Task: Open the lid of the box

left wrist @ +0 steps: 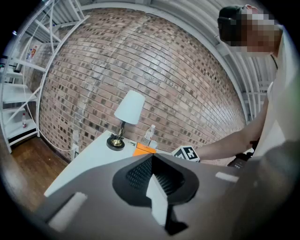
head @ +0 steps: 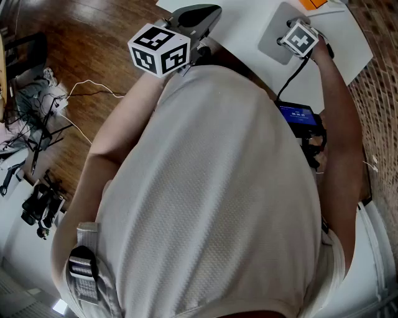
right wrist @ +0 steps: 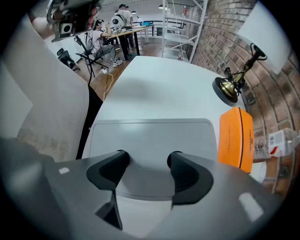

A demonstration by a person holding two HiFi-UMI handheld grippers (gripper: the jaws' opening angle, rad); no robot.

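Note:
A flat grey box [right wrist: 150, 136] lies on the white table [right wrist: 159, 89], its lid down. My right gripper [right wrist: 146, 160] hovers just over the lid's near edge, open, both black fingers [right wrist: 115, 164] astride the lid's middle and nothing pressed between them. From the head view I see only that gripper's marker cube [head: 301, 38] above the grey box [head: 273, 34]. My left gripper [left wrist: 151, 160] is held up in the air off the table's left side, pads together on nothing; in the head view it is the left gripper [head: 200, 13] at the top.
An orange case [right wrist: 236, 138] lies right of the box, with a plastic bottle [right wrist: 281, 143] beyond it and a brass lamp [right wrist: 232, 86] by the brick wall. The person's torso [head: 211, 199] hides most of the table. Cables [head: 81, 99] and gear lie on the wooden floor at left.

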